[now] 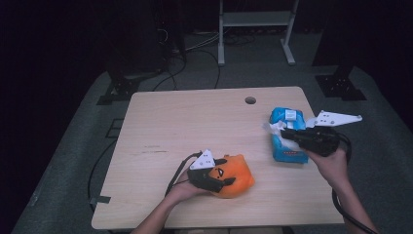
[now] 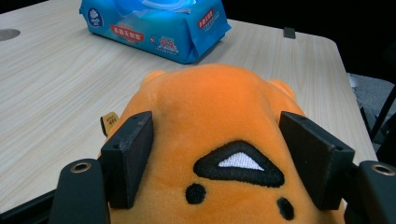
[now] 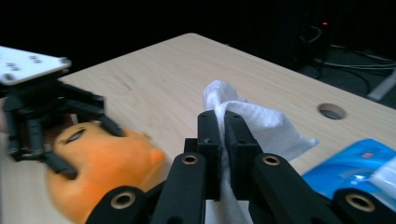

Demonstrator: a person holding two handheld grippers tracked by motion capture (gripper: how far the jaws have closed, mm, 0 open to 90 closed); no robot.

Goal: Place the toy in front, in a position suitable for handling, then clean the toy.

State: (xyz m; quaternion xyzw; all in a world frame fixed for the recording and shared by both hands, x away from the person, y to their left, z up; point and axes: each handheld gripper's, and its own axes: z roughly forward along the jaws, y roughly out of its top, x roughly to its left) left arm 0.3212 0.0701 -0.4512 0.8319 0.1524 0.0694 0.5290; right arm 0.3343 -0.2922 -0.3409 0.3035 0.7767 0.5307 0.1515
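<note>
Over the tabletop's (image 1: 160, 122) right side, the right gripper (image 3: 223, 122) pinches a white wipe (image 3: 266, 122) above the blue pack (image 1: 288, 151); the orange plush (image 1: 236, 178), apparently clamped by the left gripper (image 1: 228, 183), lies leftward and nearer.

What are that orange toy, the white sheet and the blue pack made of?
Orange plush toy: soft short-pile fabric, matte and fuzzy, with stitched black face marks. White wipe: likely nonwoven cloth or tissue, crinkled and limp. Blue wipes pack: thin plastic film, glossy with printed labels.

wipes pack (image 2: 154, 28) | red labels, printing too small to read | no other text
</note>
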